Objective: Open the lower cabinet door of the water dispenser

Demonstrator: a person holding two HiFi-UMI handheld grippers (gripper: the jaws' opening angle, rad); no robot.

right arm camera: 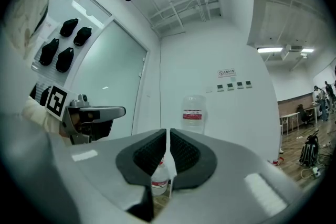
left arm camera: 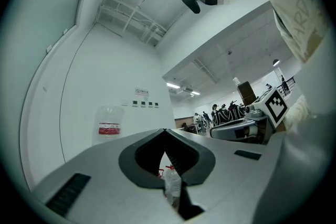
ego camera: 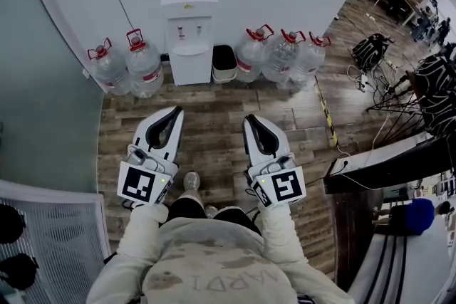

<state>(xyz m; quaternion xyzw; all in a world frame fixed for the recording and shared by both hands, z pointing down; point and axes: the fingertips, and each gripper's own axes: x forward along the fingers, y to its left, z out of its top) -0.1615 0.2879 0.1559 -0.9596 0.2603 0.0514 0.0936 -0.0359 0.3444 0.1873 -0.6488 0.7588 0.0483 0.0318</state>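
Left gripper [ego camera: 175, 113] and right gripper [ego camera: 251, 120] are both clenched with nothing in them. Lefty's jaws meet at the tips, and righty's show just a hairline slit between the pads. They hang side by side, well short of the water dispenser [ego camera: 189, 32] and pointed at it. Only the head view shows its lower cabinet door [ego camera: 191, 69], which looks shut, with a black bin [ego camera: 224, 62] just right of the dispenser and jugs [ego camera: 144, 69] on both sides. The gripper views only catch the bottle [right arm camera: 192, 113] on top of the dispenser, since their own jaws block the cabinet.

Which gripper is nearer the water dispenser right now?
Left. The left gripper hangs nearly in front of the water dispenser; the right gripper is farther, off to its right.
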